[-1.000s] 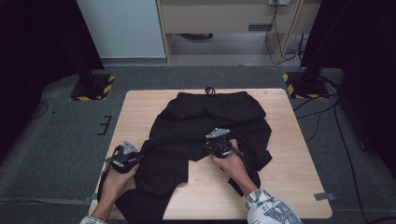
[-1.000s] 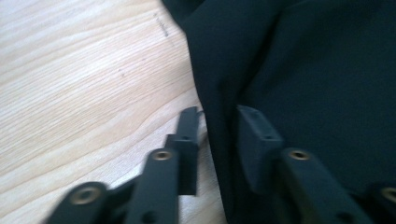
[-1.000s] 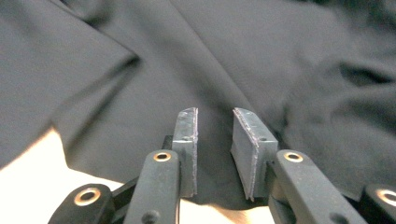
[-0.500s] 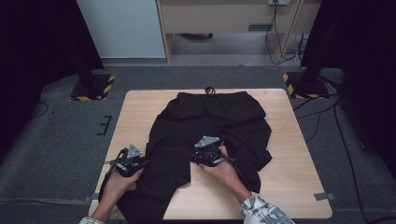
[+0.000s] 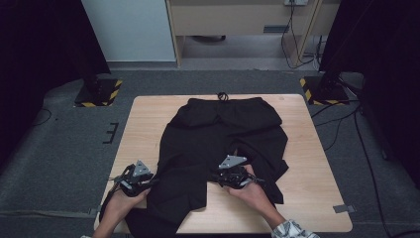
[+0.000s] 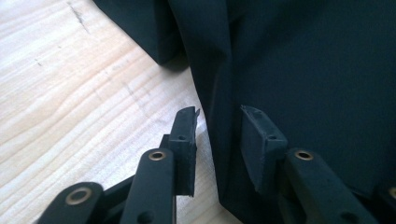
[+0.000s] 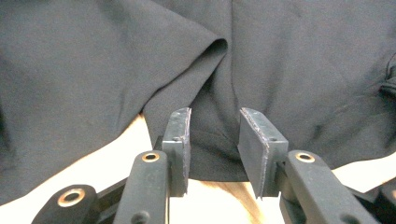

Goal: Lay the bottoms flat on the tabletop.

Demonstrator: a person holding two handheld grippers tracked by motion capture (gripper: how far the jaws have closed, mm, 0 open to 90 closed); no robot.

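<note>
A wooden table (image 5: 148,124) is seen from above, standing on grey carpet (image 5: 64,148), and a pair of black trousers (image 5: 223,134) is spread across it. The waistband lies toward the far edge with a drawstring (image 5: 222,96) at its middle, and the 2 legs run toward the near edge, where the left leg hangs over the table's rim. The right leg is rumpled and folded near its end.

The left gripper (image 5: 148,182) is held at the outer edge of the left trouser leg. In the left gripper view, its jaws are spread either side of the fabric edge (image 6: 219,140), with a gap visible between each pad and the cloth, so nothing is pinched; the jaws have just been opening.

The right gripper (image 5: 218,177) is held at the inner side of the right leg, near the gap between the legs. In the right gripper view, its jaws are spread over a fold of cloth (image 7: 212,154), the pads not pressed on it
</note>
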